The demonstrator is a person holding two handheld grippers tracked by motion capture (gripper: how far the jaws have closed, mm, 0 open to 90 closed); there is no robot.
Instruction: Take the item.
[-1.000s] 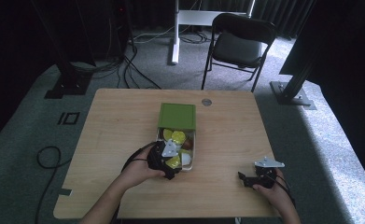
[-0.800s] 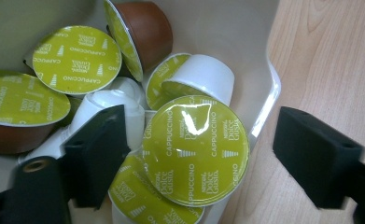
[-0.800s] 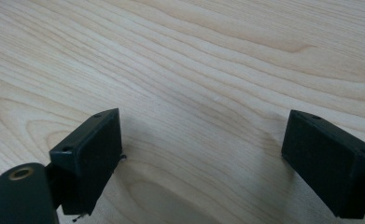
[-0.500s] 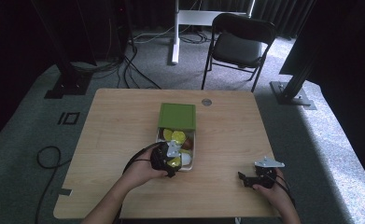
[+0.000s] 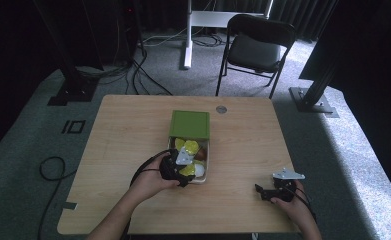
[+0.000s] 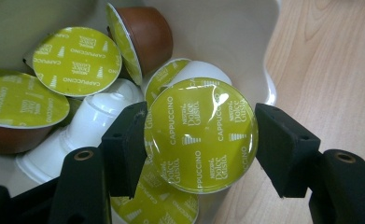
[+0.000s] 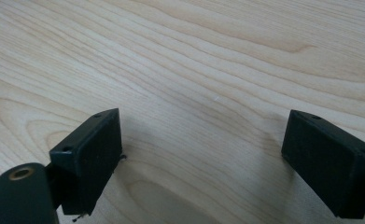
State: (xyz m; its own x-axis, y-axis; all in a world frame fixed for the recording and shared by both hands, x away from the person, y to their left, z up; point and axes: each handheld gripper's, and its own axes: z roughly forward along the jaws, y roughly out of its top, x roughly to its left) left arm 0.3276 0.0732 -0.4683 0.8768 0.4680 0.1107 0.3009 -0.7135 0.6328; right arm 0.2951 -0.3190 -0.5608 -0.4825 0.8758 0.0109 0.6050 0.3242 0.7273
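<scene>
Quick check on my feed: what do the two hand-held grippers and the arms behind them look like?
Both are black. The left hand-held gripper has two blocky matte jaws on arms with brass-ringed holes, and a black cable loops back from it in the high view. The right hand-held gripper carries a grey three-cornered plate on top and trails a black cable. Both forearms look bare; no sleeves visible.

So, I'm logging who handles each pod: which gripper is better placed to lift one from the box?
Left. The left gripper already brackets a green-lidded capsule over the white box; the right gripper sits open over bare table.
</scene>
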